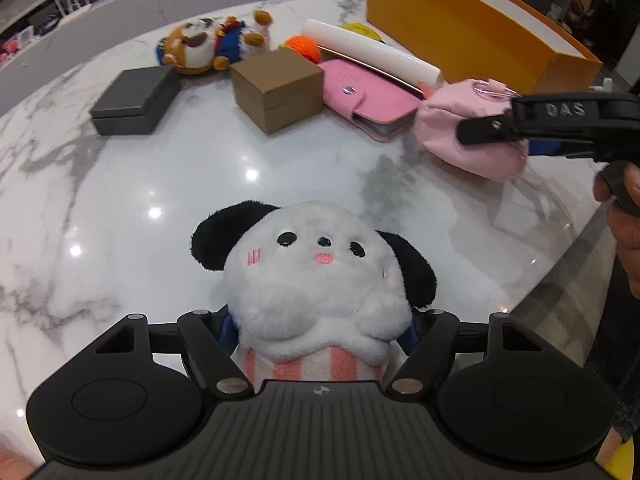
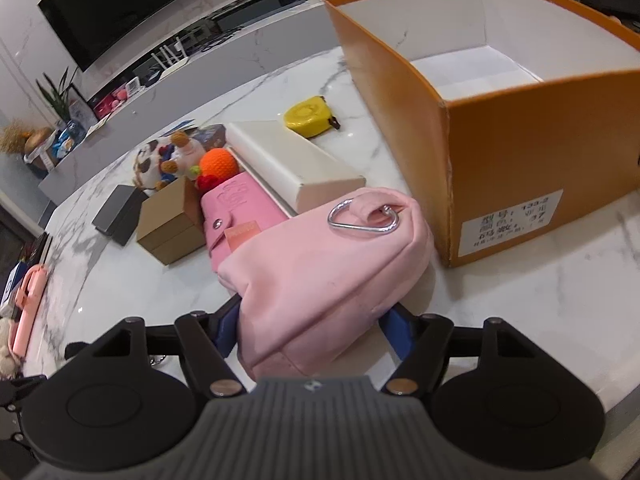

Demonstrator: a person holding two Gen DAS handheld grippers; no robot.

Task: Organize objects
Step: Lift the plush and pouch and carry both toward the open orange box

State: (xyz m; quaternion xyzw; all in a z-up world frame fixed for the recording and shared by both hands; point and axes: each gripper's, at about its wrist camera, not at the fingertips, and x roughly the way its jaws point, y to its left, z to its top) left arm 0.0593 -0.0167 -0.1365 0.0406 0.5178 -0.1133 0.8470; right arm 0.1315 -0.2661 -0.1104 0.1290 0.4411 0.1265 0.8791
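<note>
my left claw (image 1: 320,330) squeezes the soft, light plush dog (image 1: 316,280) at its body, right claw (image 2: 312,328) pinching the squashy pink pouch (image 2: 320,272) mid-fabric.

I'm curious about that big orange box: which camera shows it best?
The right wrist view: the orange box fills the upper right, its white inside and side label visible. The left wrist view shows only its outer wall at the table's far edge.

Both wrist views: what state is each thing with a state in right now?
Left hand-held gripper: shut on white plush dog.
Right hand-held gripper: shut on pink pouch.
Orange box: open, nothing visible inside.
Pink wallet: snapped shut.
Brown box: closed.
Dark box: closed.
</note>
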